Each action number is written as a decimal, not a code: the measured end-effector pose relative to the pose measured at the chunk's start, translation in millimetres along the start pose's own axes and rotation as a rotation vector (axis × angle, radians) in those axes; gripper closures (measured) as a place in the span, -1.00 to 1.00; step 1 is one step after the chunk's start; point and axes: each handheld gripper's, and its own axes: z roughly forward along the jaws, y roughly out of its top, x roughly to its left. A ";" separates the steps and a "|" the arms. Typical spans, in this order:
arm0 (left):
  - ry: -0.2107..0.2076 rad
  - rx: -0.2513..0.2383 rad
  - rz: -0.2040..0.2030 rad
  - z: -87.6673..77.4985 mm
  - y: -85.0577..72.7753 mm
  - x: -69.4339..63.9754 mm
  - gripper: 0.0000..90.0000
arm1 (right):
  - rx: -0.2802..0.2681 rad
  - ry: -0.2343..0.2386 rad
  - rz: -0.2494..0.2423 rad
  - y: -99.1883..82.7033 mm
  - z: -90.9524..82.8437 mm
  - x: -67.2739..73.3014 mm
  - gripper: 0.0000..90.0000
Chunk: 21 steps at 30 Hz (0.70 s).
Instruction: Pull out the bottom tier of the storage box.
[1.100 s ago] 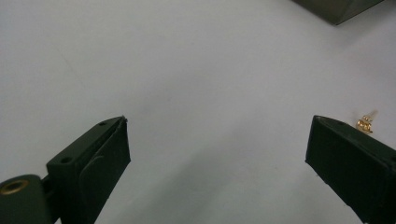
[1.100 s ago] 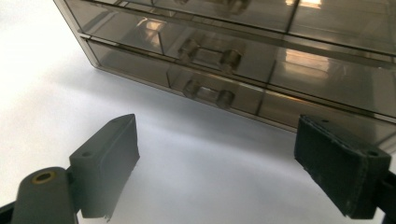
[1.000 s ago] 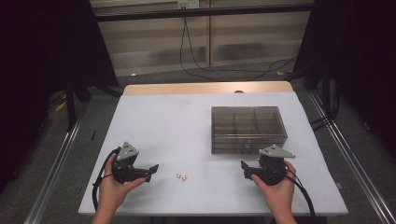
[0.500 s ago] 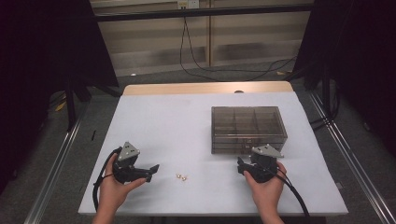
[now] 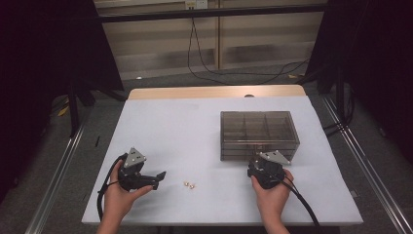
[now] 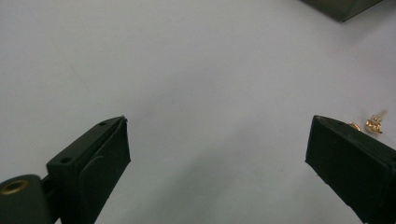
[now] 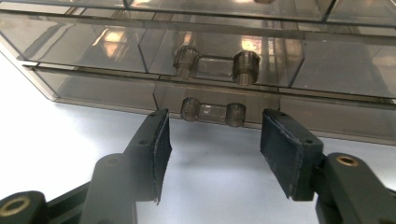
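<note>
White tabletop [image 5: 195,131] is filling the scene, with dark floor and metal rails lying along both sides and a wooden strip running along the far edge. Starting at the right gripper [image 7: 212,140], its jaws have just been closing and are standing partly apart with nothing pressed between the pads; in the right gripper view the lower drawer handle [image 7: 213,112] of the smoky clear drawer box [image 5: 258,134] is sitting just ahead of the tips, between the two pads but not touching them. Above it an upper drawer handle [image 7: 216,64] is showing. Dividers are splitting the box into compartments; whether anything is lying inside I cannot tell. The box is standing on the right half of the table, near the right edge, leaving broad bare room to its left. The left gripper [image 6: 217,140] is resting low near the front left, jaws spread wide and holding nothing, with two small gold earrings [image 5: 189,185] lying just beside its right jaw.
</note>
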 end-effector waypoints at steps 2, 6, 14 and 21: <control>0.002 0.003 0.002 -0.5 0.2 0.1 -0.86 | -0.009 -0.001 -0.001 0.9 0.6 1.0 0.04; -0.001 0.002 0.001 -0.7 0.1 -0.2 -0.86 | 0.000 -0.003 -0.002 2.0 3.1 3.0 0.10; 0.005 0.006 0.005 -2.0 0.0 -0.5 -0.86 | 0.008 -0.024 -0.024 3.0 4.7 4.1 0.23; 0.010 0.000 0.004 -1.3 0.2 -1.2 -0.86 | 0.009 -0.032 -0.015 3.4 5.0 5.4 0.24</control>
